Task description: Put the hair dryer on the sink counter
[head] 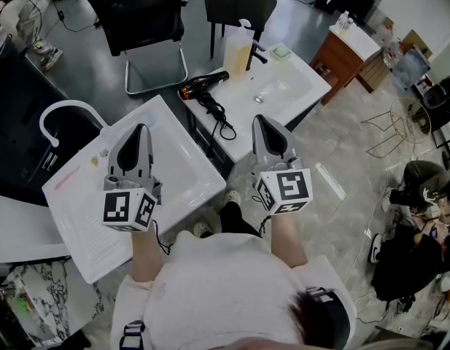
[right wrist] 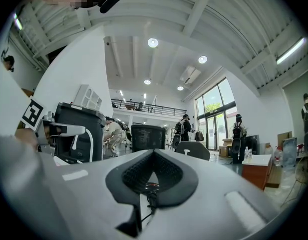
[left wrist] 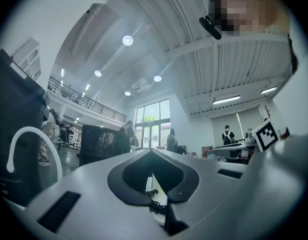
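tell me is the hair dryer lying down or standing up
Lying down: the hair dryer rests flat on the white sink counter, cord trailing beside it.

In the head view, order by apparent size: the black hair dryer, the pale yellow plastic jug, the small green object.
1. pale yellow plastic jug
2. black hair dryer, close to the jug, unsure
3. small green object

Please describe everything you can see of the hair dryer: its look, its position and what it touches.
The hair dryer is black, plastic by its look, with an orange ring at one end. It lies on its side near the far left corner of the white sink counter, resting on the surface. Its black cord runs toward the person in loose loops. Nothing else touches it.
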`<control>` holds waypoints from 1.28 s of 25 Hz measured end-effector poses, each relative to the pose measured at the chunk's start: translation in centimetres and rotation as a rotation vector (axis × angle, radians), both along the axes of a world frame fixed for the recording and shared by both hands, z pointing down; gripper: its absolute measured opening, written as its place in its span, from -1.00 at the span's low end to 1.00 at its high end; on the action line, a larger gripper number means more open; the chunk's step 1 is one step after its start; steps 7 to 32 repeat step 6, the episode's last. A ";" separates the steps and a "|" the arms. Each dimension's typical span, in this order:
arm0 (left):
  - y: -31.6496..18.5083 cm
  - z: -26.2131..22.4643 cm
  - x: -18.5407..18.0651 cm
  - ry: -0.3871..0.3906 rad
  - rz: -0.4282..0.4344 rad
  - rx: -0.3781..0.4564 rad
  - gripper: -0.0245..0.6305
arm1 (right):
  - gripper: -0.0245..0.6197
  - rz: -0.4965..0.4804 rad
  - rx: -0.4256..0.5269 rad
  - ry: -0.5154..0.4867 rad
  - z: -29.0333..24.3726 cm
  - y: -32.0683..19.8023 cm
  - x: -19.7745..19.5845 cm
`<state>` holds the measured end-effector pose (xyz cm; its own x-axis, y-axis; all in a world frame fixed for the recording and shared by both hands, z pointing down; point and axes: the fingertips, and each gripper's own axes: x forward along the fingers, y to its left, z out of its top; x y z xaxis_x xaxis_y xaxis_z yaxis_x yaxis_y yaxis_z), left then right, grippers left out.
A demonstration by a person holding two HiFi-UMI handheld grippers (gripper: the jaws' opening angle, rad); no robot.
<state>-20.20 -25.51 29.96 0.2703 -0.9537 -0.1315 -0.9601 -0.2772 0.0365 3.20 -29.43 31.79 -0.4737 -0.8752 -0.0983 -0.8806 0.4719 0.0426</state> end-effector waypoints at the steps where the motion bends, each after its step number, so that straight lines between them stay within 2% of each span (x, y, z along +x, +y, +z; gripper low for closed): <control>1: 0.0 0.0 0.0 0.000 0.000 -0.001 -0.90 | -0.89 0.000 0.000 0.001 0.0 0.0 0.0; 32: -0.2 -0.1 0.2 0.001 0.006 -0.002 -0.90 | -0.89 -0.001 -0.004 -0.002 -0.1 -0.1 0.1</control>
